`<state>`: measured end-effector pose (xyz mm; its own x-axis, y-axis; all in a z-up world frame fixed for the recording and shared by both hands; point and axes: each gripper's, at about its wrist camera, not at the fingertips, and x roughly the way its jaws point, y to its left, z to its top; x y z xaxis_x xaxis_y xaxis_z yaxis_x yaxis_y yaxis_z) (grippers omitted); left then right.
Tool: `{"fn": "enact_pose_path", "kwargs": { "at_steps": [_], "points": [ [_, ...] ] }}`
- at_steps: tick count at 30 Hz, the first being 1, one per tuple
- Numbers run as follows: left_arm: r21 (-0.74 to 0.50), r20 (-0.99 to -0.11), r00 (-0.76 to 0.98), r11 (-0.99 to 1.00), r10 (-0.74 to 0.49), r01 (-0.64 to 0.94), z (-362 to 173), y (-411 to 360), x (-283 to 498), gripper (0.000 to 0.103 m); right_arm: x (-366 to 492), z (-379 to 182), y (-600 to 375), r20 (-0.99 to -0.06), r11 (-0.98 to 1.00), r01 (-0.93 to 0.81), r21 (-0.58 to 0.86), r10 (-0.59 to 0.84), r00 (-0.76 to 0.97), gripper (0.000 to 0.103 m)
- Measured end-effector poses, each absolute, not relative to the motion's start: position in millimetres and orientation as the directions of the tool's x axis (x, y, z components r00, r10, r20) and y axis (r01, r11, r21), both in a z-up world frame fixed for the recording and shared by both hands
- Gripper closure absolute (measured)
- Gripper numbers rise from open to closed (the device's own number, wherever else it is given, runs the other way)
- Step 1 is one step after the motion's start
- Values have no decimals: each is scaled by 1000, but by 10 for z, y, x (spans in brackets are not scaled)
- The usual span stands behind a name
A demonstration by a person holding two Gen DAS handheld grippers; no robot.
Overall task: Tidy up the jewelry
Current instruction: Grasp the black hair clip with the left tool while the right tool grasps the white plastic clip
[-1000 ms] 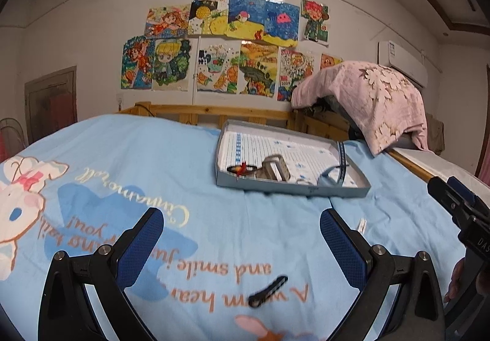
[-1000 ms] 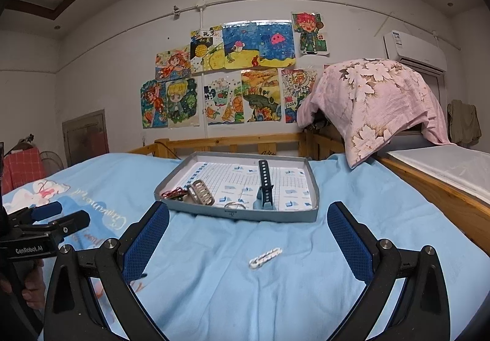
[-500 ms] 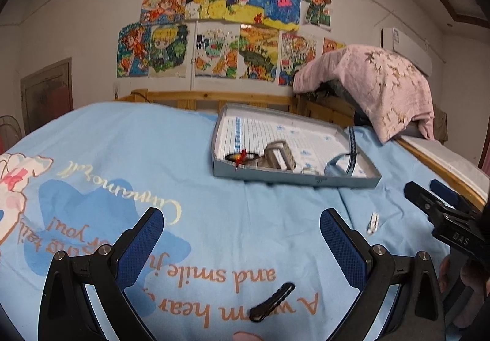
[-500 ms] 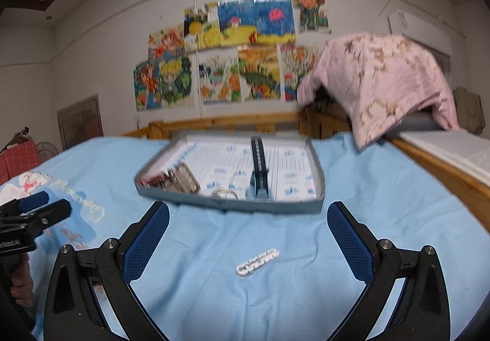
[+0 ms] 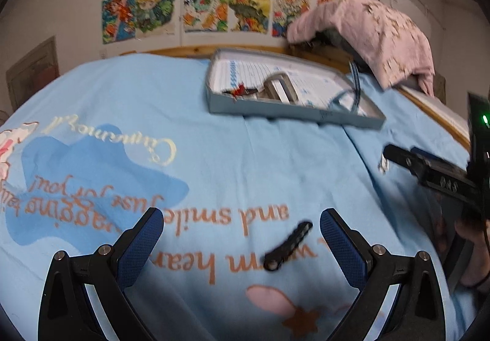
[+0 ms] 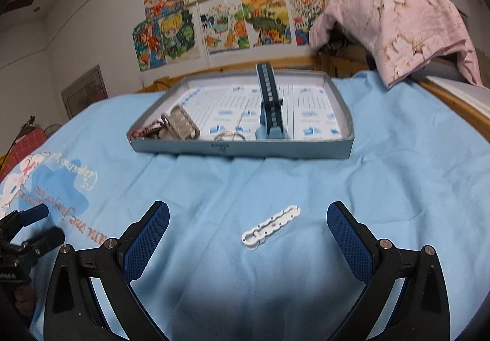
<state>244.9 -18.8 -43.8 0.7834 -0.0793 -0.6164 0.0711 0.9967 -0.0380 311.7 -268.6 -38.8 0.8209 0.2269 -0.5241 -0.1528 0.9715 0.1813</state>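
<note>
A black link bracelet [image 5: 287, 246] lies on the blue bedsheet between the spread fingers of my left gripper [image 5: 242, 238], which is open and holds nothing. A white link bracelet [image 6: 270, 226] lies on the sheet between the spread fingers of my right gripper [image 6: 248, 232], open as well. Farther back sits a shallow grey tray [image 6: 242, 147] [image 5: 294, 112] holding a silver watch band [image 6: 182, 126], a red-and-black piece [image 6: 147, 130], a thin ring [image 6: 229, 136] and a blue strap [image 6: 269, 102] standing upright. The right gripper's black body [image 5: 435, 175] shows at the right of the left wrist view.
A pink floral quilt [image 6: 398, 22] is piled at the back right on a wooden bed rail [image 6: 453, 102]. Cartoon posters [image 6: 226, 10] cover the far wall. A hand [image 5: 471, 252] holds the right gripper's handle. The left gripper [image 6: 24, 233] shows at the far left.
Both grippers have tipped down and moved closer to the sheet. The black bracelet now sits between the left fingers, the white bracelet between the right fingers. Both stay open.
</note>
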Motion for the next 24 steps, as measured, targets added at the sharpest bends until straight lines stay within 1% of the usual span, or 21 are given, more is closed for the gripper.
{"fn": "enact_pose_path", "kwargs": {
  "at_steps": [5,7,9,10,11,12,14,18,19,21,22,24],
  "points": [
    [-38,-638,760,991,-123,128,-520,-239,2440,1,3183,-478,-2678,-562,967,-157,200,244,790,2],
    [-45,-645,752,989,-138,143,-546,-250,2456,6,3221,-519,-2687,-578,964,-154,216,253,775,3],
    [-56,-663,733,986,-154,157,-596,-254,2489,20,3256,-561,-2692,-592,961,-152,231,263,762,8],
    [-60,-671,724,985,-158,159,-618,-254,2501,23,3269,-578,-2690,-598,960,-153,236,268,756,9],
    [-64,-681,714,985,-161,161,-645,-255,2518,30,3282,-595,-2686,-603,959,-153,241,271,750,13],
    [-69,-689,706,984,-166,163,-668,-256,2530,34,3299,-615,-2677,-609,957,-154,246,276,744,17],
    [-81,-693,698,982,-179,172,-690,-256,2542,38,3319,-643,-2656,-618,955,-158,249,283,734,21],
    [-86,-702,683,975,-204,203,-730,-300,2558,53,3371,-675,-2624,-626,949,-162,271,301,719,22],
    [-87,-705,678,974,-209,211,-741,-314,2567,56,3379,-679,-2619,-627,948,-162,273,303,717,22],
    [-93,-711,667,969,-224,227,-758,-340,2591,66,3401,-693,-2591,-630,947,-165,277,309,712,27],
    [-93,-714,662,968,-228,234,-766,-359,2604,67,3409,-692,-2585,-632,946,-166,278,310,710,28],
    [-95,-717,655,965,-237,245,-777,-380,2623,75,3427,-702,-2562,-634,944,-169,283,316,706,32]
  ]
}}
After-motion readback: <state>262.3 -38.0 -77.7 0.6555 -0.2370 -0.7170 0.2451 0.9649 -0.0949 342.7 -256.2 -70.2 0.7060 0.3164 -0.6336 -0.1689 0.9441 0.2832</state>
